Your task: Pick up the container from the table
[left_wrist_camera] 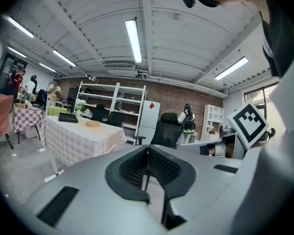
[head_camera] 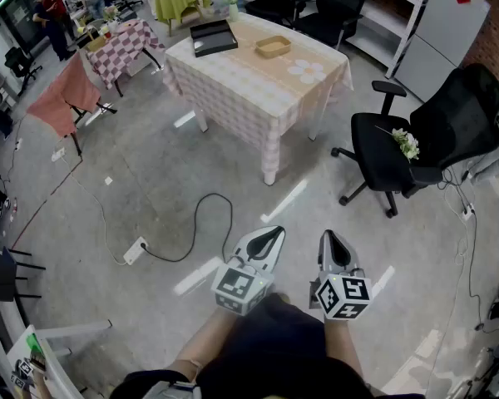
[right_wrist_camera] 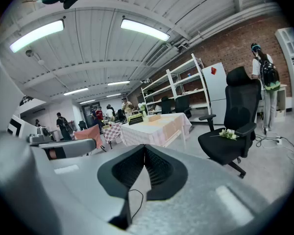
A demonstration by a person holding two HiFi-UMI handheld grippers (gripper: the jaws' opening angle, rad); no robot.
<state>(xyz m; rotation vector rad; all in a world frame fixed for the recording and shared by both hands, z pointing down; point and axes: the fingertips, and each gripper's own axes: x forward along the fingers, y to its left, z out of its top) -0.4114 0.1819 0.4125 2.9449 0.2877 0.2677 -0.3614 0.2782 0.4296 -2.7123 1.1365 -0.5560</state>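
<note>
Grey concrete floor fills a busy workshop, where a desk draped in a pink-and-cream checked cloth stands well apart from the person wearing the camera. Low in the foreground, the left gripper and the right gripper both point roughly toward that desk. Each has its fingers pressed together with nothing between them.

Several things could go wrong on the way. A black cable loops across the floor from a white power strip, between the person and the desk, and could catch a foot. A black office chair carrying a sprig of white flowers crowds the approach on the right. At the desk, fingers that arrive closed would likely shove the target along the cloth rather than take it. A reach that comes in too low could pinch the cloth and drag it.

The target is a shallow tan rectangular container on the far half of the desk, near a flat black rectangular tray. It is open-topped and low-walled and appears empty; its material is too small to tell. The thin rim probably offers little purchase, so a grip on one wall may let it tilt or slip. The tray sits close enough to be knocked.
</note>
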